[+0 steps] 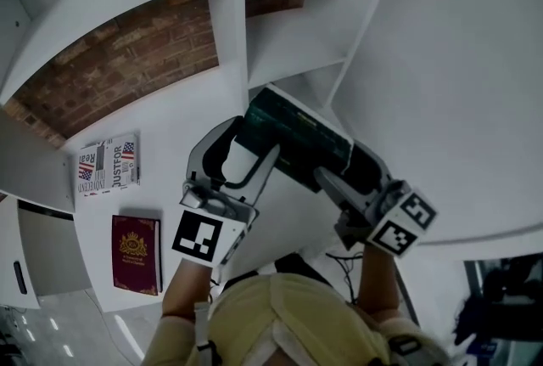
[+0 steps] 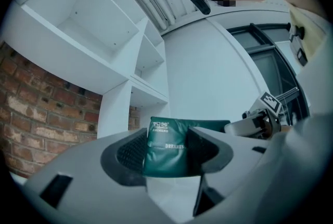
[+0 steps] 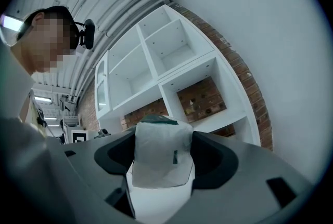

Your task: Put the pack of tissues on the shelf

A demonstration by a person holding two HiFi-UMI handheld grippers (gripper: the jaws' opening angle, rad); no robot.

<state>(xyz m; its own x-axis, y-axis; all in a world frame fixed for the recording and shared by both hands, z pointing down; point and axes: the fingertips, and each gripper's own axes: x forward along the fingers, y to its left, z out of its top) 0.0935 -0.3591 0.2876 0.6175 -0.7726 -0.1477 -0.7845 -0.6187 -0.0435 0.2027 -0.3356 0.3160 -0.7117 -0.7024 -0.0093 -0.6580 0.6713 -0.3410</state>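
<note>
The dark green pack of tissues [image 1: 299,137] hung in the air just in front of the white shelf [image 1: 293,42], not yet set in any compartment, and was carried by 2 tongs, 1 at each end. The left tongs [image 1: 248,139] stood wide, pads pressed on the pack's printed green end. The right tongs [image 1: 338,177] clamped its paler opposite end. On the white counter [image 1: 170,126], well to the left, lay a red book [image 1: 136,254] and a printed booklet [image 1: 109,163], apart from each other. Brick [image 1: 127,59] showed behind the shelf.
</note>
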